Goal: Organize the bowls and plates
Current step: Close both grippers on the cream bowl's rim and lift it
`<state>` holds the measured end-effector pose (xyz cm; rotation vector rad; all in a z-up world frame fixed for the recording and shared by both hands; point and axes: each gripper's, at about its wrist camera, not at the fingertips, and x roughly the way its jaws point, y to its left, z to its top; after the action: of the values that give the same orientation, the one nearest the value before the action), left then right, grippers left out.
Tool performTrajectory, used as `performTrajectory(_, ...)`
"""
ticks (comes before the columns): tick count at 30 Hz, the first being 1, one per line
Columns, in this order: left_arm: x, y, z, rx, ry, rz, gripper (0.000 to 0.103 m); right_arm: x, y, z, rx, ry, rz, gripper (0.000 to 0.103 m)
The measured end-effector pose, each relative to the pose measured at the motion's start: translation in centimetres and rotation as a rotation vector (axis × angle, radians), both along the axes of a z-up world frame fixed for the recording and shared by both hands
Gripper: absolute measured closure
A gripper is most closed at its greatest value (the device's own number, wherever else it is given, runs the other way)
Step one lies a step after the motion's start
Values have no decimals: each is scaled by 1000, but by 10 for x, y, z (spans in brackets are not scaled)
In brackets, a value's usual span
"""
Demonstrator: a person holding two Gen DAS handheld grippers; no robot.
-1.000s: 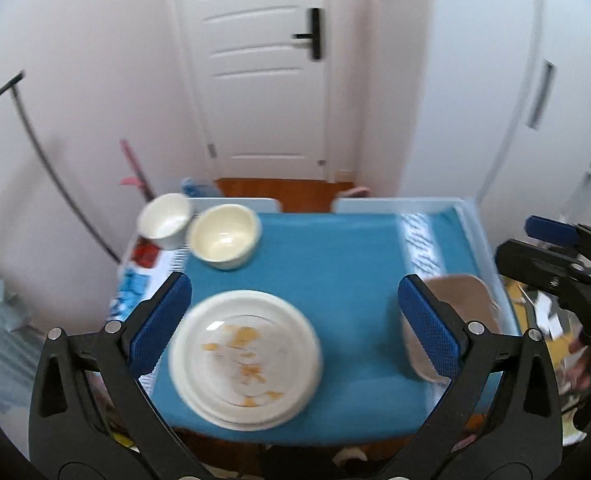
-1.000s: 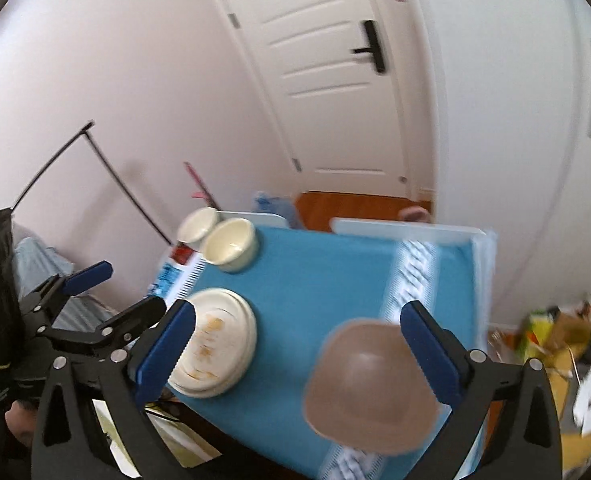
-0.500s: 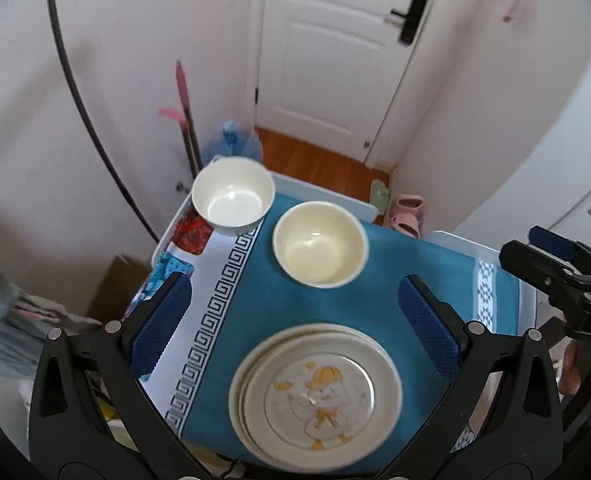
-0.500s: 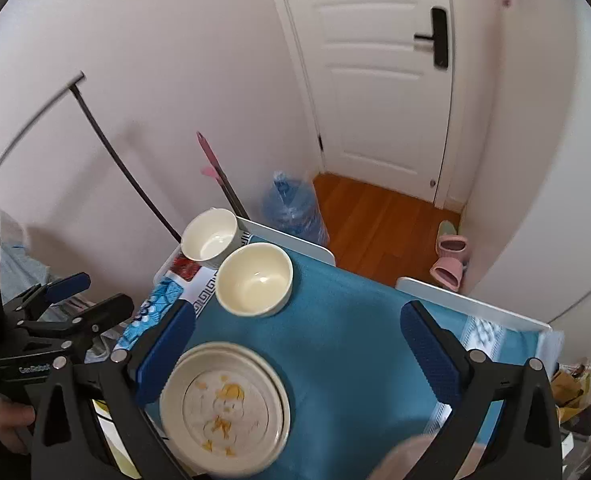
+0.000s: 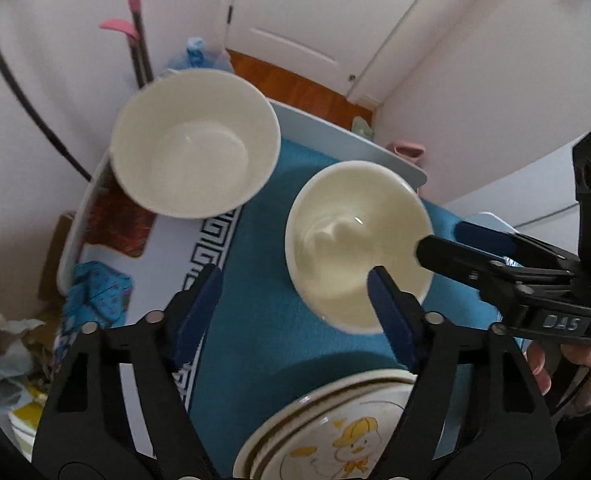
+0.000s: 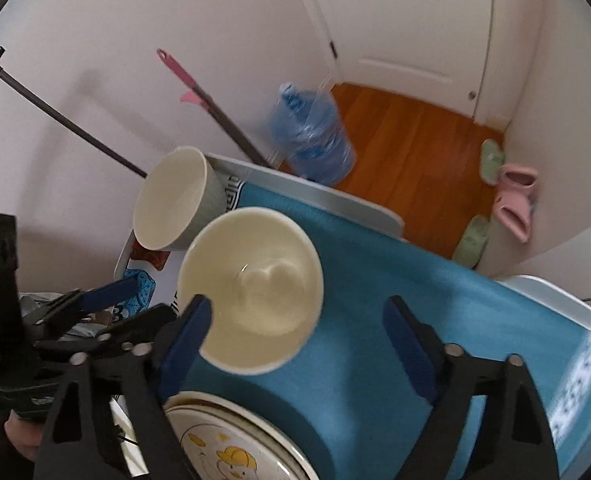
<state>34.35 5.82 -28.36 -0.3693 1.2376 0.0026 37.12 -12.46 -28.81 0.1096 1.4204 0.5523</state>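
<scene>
A cream bowl [image 5: 355,248] [image 6: 255,284] stands on the blue cloth, with a white bowl [image 5: 193,144] [image 6: 171,200] behind it to the left. A stack of plates [image 5: 335,432] [image 6: 231,440] with a yellow duck picture lies nearest to me. My left gripper [image 5: 293,304] [image 6: 147,300] hovers over the cream bowl's left rim. Its jaws are closing and the pads press on nothing. My right gripper [image 6: 297,336] [image 5: 443,238] has one finger over the bowl's inside and the other outside its right rim. Its jaws are closing too, without pressing the wall.
The blue cloth [image 6: 395,280] covers a white-edged table [image 6: 335,196]. On the floor behind it are a blue water bottle [image 6: 315,136], a mop with a pink handle [image 6: 183,76] and slippers [image 6: 511,200]. Clutter [image 5: 11,340] lies left of the table. A hand [image 5: 543,364] holds the right gripper.
Both grippers have dropped and moved forward over the table towards the two bowls, and their jaws have narrowed. The brown bowl at the right has left both views.
</scene>
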Motion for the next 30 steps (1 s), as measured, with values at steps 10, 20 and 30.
performTrajectory(10,13,-7,-34,-30,59,-45,82,7,2,-34,7,82,45,71)
performTrajectory(20,12,-9,-35,-4,66,-59,87,8,5,-39,24,89,37,87)
performTrajectory(30,23,-19,-29,22,83,-62,87,8,8,-38,2,82,44,87)
